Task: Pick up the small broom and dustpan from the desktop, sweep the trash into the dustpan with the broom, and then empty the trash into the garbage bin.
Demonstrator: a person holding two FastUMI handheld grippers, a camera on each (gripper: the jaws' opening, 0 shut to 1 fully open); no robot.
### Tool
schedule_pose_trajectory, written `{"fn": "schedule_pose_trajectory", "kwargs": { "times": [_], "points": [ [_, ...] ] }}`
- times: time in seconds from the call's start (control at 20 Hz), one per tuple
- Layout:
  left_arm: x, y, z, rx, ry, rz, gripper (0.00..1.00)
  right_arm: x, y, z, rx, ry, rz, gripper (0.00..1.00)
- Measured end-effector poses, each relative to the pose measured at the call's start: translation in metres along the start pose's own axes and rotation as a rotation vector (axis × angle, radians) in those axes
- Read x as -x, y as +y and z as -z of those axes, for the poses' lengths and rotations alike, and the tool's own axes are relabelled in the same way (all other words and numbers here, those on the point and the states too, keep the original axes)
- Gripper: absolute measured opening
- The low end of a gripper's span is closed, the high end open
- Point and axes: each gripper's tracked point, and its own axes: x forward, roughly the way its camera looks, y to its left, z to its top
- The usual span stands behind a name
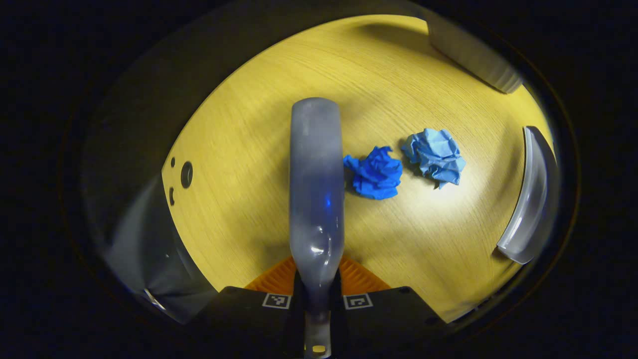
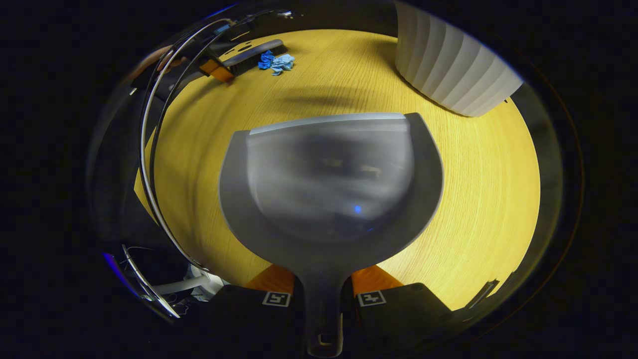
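The left gripper (image 1: 317, 294) clamps the broom (image 1: 316, 189); both paper wads (image 1: 375, 173) lie just right of it. The right gripper (image 2: 323, 294) clamps the dustpan (image 2: 329, 189), well apart.

Broom in my left hand-held gripper (image 1: 317, 294), trash right next to it

I've got the grey broom (image 1: 316, 184) clamped by its handle between the two orange fingers (image 1: 271, 279), and it sticks straight out ahead over the yellow wood counter (image 1: 239, 149). Just right of it sit two crumpled paper balls, the dark blue wad (image 1: 375, 173) nearly touching the broom and the light blue wad (image 1: 434, 155) just beside that. The dustpan (image 1: 529, 199) curves along the far right edge, and the ribbed garbage bin (image 1: 471, 50) is up in the top right corner.
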Motion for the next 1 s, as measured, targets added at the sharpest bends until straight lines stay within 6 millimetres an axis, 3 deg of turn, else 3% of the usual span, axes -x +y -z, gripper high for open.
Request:
{"fn": "schedule_pose_trajectory", "kwargs": {
  "times": [0.15, 0.3, 0.45, 0.65, 1.0],
  "points": [
    [0.008, -0.014, -0.013, -0.132, -0.016, 0.017, 0.24, -0.003, -0.002, -0.002, 0.011, -0.002, -0.003, 0.34],
    [0.014, -0.037, -0.014, -0.21, -0.022, 0.054, 0.24, 0.002, -0.004, -0.003, 0.081, -0.011, 0.037, 0.34],
    [0.027, -0.083, -0.005, -0.188, -0.028, 0.16, 0.24, 0.003, -0.006, -0.007, 0.061, -0.008, 0.024, 0.34],
    [0.035, -0.12, 0.011, -0.229, -0.035, 0.231, 0.27, -0.003, -0.011, 0.001, 0.081, -0.019, 0.025, 0.34],
    [0.071, -0.186, 0.032, -0.232, -0.021, 0.39, 0.24, -0.004, -0.017, -0.001, 0.108, -0.058, 0.019, 0.34]
  ]
}}
